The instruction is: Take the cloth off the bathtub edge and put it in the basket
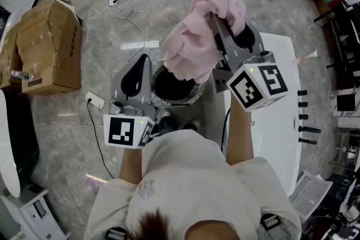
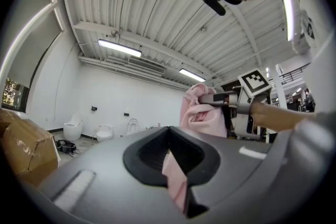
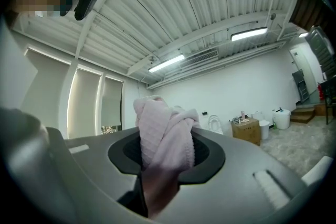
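Note:
A pink cloth [image 1: 205, 31] hangs bunched in the air above the dark round basket [image 1: 195, 96]. My right gripper [image 1: 216, 22] is shut on its upper part, and the cloth [image 3: 165, 134] fills the gap between the jaws in the right gripper view. My left gripper [image 1: 147, 60] sits lower and to the left, beside the basket. In the left gripper view a strip of the cloth [image 2: 176, 181] is pinched between its jaws. The white bathtub [image 1: 278, 115] lies to the right, under my right arm.
A cardboard box [image 1: 48, 45] stands on the floor to the left. A power strip with cables [image 1: 118, 0] lies farther back. White toilets [image 2: 71, 128] line the far wall, and another box [image 3: 247, 131] stands by the wall in the right gripper view.

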Demonstrator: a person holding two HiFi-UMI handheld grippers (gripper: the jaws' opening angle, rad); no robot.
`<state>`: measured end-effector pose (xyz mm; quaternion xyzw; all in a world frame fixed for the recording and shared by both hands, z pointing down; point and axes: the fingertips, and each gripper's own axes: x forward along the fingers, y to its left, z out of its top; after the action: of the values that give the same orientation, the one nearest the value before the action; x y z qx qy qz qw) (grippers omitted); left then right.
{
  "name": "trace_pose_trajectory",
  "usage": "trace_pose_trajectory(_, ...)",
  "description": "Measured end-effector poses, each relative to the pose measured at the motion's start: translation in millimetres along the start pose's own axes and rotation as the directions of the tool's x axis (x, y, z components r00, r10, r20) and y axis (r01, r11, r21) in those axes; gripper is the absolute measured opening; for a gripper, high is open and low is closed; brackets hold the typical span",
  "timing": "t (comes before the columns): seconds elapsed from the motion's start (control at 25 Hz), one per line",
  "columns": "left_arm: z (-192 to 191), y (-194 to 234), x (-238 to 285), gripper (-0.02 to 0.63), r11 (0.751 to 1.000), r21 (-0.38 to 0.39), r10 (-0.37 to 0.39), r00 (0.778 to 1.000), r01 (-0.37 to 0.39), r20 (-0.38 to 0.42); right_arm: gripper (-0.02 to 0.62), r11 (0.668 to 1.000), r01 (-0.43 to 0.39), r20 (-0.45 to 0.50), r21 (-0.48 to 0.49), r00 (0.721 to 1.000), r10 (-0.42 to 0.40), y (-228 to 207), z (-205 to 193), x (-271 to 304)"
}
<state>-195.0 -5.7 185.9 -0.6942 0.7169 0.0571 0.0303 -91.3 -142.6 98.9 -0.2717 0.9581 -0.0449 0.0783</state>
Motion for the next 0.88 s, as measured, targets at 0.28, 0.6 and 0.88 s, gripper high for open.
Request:
trace_pose_trajectory(0.28, -3.1, 17.9, -2.4, 0.014, 1.0, -0.006, -0.017, 1.0, 0.017, 0.003, 0.133, 1.0, -0.029, -0.056, -0.007, 0.998, 0.028, 29.1, -28.2, 5.1)
trace_pose_trajectory(0.6, -7.4, 31.7, -1.5, 0.014, 1.0, -0.008, -0.007, 1.0, 0.007, -0.007, 0.133, 0.999, -0.039, -0.105, 0.019, 0.994, 0.04, 34.9, -62.1, 5.9)
trace_pose_trajectory(0.88, -11.7, 29.9, -1.7, 0.014, 1.0, -0.003, 0.026, 0.999, -0.027, -0.026, 0.133, 0.997, -0.073, -0.13, 0.035, 0.989, 0.077, 32.0, -83.1, 4.0)
